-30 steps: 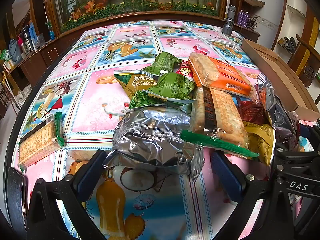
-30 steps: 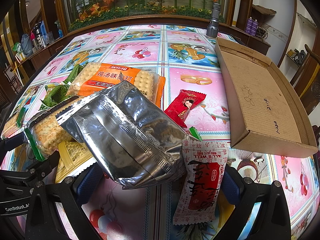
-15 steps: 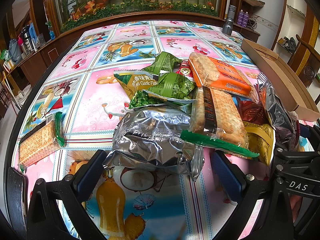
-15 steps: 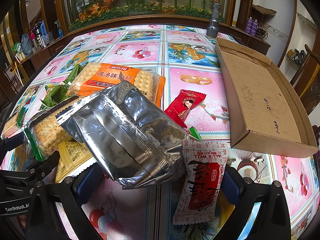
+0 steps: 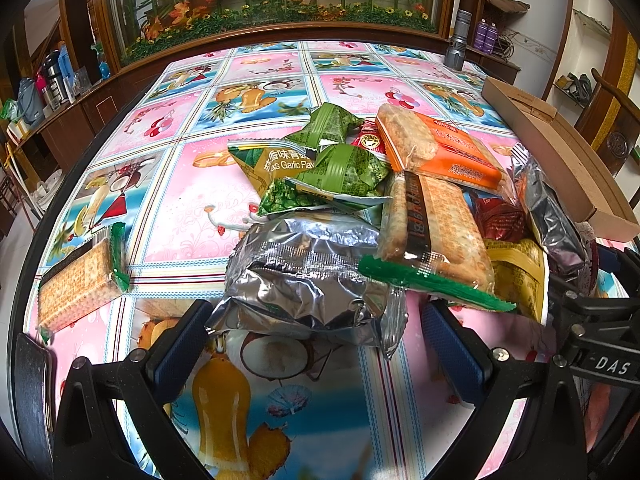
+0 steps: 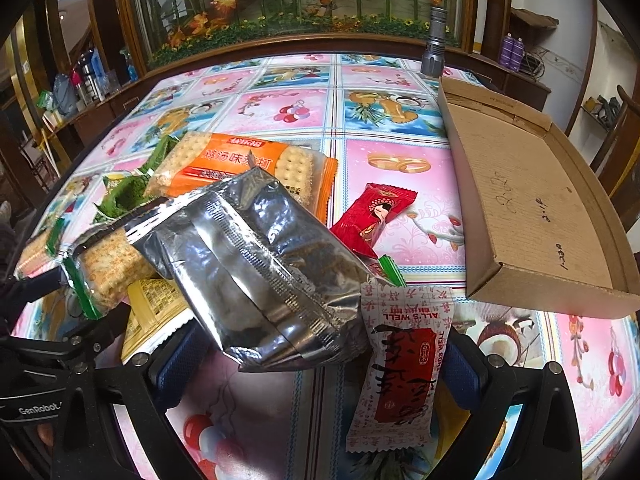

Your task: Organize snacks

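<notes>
- left gripper [image 5: 316,344] is standing wide open around a crumpled silver foil bag [image 5: 308,280] at the heap's near edge.
- right gripper [image 6: 320,364] is gaping wide, framing another silver foil pouch [image 6: 260,268] overlapping a red-and-white packet [image 6: 400,368].
- cardboard tray [image 6: 532,216] is lying just right, floor bare.

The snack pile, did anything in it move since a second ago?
No, nothing visibly changed. The left gripper is as open as before around the near end of one silver foil bag, and the right gripper around the other silver foil bag. The cardboard tray has no snacks in it.
</notes>
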Motion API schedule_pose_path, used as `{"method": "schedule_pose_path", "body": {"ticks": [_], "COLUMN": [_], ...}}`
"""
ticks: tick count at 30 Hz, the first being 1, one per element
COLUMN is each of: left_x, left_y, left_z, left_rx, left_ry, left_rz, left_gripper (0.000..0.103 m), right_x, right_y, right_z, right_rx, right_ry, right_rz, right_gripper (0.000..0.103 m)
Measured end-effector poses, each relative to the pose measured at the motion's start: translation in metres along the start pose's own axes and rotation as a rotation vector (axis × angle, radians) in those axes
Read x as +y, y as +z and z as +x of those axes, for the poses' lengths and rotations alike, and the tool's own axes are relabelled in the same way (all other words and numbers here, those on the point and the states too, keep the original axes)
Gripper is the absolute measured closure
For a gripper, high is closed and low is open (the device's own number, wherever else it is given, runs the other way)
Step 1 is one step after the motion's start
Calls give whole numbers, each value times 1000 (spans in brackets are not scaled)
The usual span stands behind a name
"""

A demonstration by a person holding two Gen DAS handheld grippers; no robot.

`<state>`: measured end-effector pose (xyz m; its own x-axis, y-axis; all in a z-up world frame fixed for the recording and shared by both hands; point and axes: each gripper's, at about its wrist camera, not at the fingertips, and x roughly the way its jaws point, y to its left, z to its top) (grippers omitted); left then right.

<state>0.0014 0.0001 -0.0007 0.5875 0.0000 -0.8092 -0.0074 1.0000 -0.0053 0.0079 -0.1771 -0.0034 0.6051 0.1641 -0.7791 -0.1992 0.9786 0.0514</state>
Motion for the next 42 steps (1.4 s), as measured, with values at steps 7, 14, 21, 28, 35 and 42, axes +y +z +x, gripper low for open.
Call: {"method": "schedule_pose_path", "body": {"ticks": [7, 14, 21, 28, 35, 42], "left_x": [0, 0, 21, 70, 150, 164], "left_y": [0, -6, -14, 1, 38, 40], "left_z": [1, -7, -32, -64, -43, -11], "left_rx": [1, 11, -24, -69, -2, 118], "left_ry": [-3, 10, -43, -51, -10, -27], "left_rz": [6, -6, -33, -30, -85, -99], "left_gripper": [0, 0, 1, 14, 14, 14], "right_x": [-1, -4, -4, -2, -4, -6], "right_y": [0, 1, 1, 2, 2, 2], "right_z": [-1, -2, -8, -10, -10, -11], "right_rx": [-11, -20, -31, -27, -17, -16], "right_ry": [33, 60, 109, 133, 155, 172], "right_rz": [12, 28, 25, 11, 25, 36], "right_gripper": [0, 0, 28, 29, 29, 29]}}
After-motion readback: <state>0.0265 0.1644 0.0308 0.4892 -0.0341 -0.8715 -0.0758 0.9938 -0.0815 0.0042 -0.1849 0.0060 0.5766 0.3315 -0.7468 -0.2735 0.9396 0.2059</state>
